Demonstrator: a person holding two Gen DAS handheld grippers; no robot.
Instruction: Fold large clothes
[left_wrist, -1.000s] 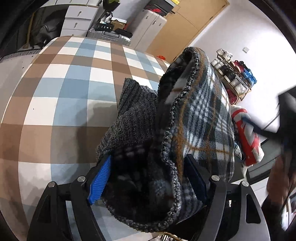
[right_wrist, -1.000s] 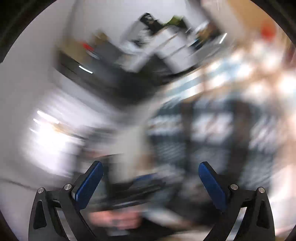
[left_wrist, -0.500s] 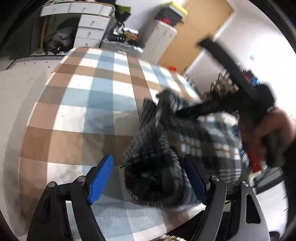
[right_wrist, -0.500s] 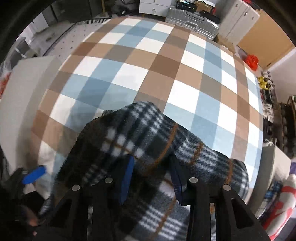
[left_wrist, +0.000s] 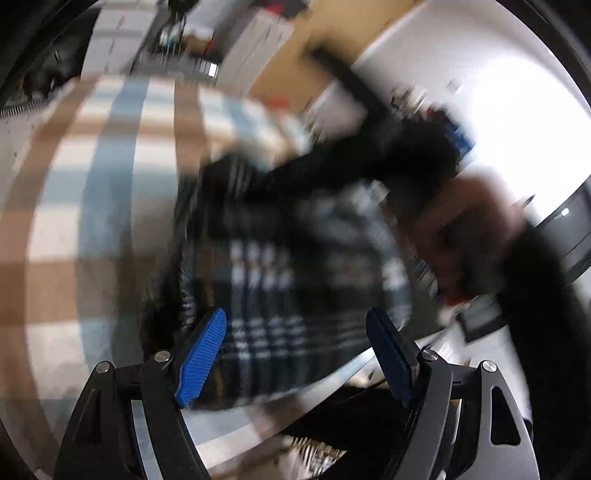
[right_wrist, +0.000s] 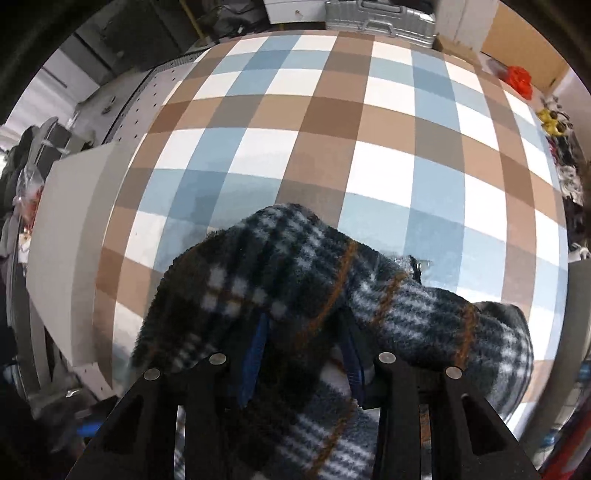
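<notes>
Garment: we are holding the plaid fleece garment (right_wrist: 295, 295) bunched above the near edge of the checked table (right_wrist: 332, 122), no longer hanging from our left side
Right gripper: the right gripper (right_wrist: 303, 354) is pinching a thick fold of fleece; its jaws have just been closing from wide apart, with cloth now pressed between the pads
Left gripper: the left gripper (left_wrist: 295, 350) is standing open, its pads clear of the blurred fabric that a second ago filled the gap
Right hand: our right hand (left_wrist: 469, 236) is showing blurred in the left view
Meaning: we are judging this a handover, so spreading can begin
</notes>
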